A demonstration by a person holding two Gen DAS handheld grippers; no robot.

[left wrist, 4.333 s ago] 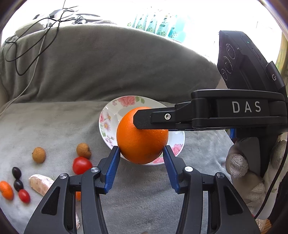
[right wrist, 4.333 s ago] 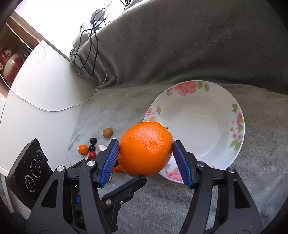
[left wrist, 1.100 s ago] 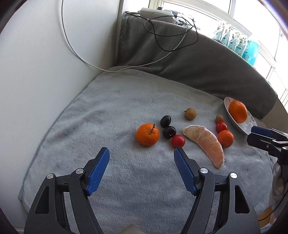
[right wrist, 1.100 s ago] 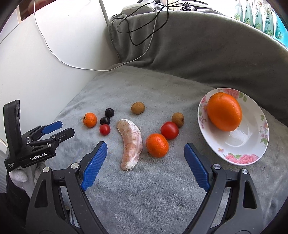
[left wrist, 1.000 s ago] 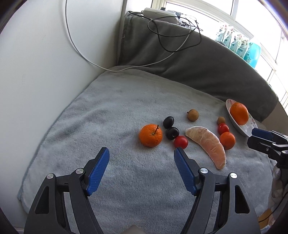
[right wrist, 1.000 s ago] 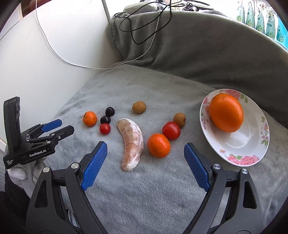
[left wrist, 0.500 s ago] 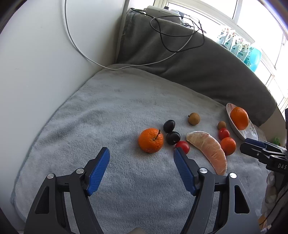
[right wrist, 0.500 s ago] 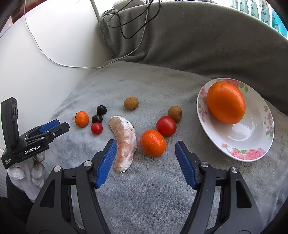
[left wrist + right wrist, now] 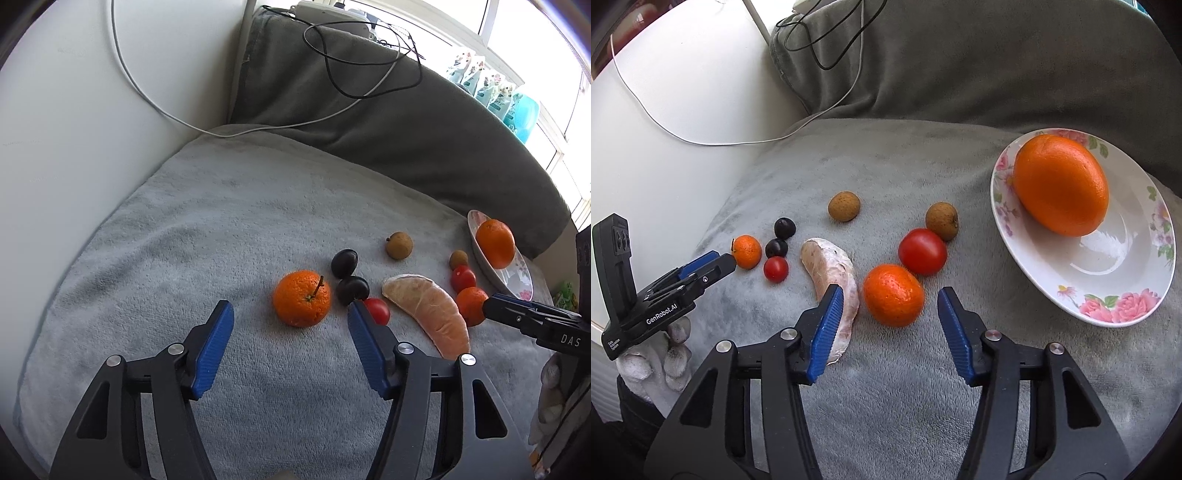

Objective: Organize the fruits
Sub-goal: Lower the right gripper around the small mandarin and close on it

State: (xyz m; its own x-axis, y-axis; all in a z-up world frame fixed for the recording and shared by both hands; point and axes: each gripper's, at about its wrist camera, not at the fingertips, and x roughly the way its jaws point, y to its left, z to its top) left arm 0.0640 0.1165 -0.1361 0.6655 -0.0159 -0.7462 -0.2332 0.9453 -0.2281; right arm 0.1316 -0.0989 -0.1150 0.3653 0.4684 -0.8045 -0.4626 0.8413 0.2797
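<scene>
A big orange (image 9: 1060, 188) lies in the flowered plate (image 9: 1115, 291) at the right. On the grey blanket lie a stemmed mandarin (image 9: 301, 297), two dark plums (image 9: 344, 261), a cherry tomato (image 9: 377, 311), a peeled pomelo segment (image 9: 831, 277), a second mandarin (image 9: 893, 294), a red tomato (image 9: 922, 251) and two brown longans (image 9: 844, 206). My left gripper (image 9: 290, 325) is open and empty, just short of the stemmed mandarin. My right gripper (image 9: 890, 306) is open, its jaws on either side of the second mandarin, not touching it.
A grey cushion (image 9: 369, 147) backs the blanket, with black and white cables (image 9: 354, 74) draped over it. A white wall (image 9: 92, 110) bounds the left side. Bottles (image 9: 509, 107) stand on the windowsill at the far right.
Both grippers have moved forward and down toward the fruit. The right jaws have narrowed somewhat around the second mandarin. The orange, held earlier, lies in the plate.
</scene>
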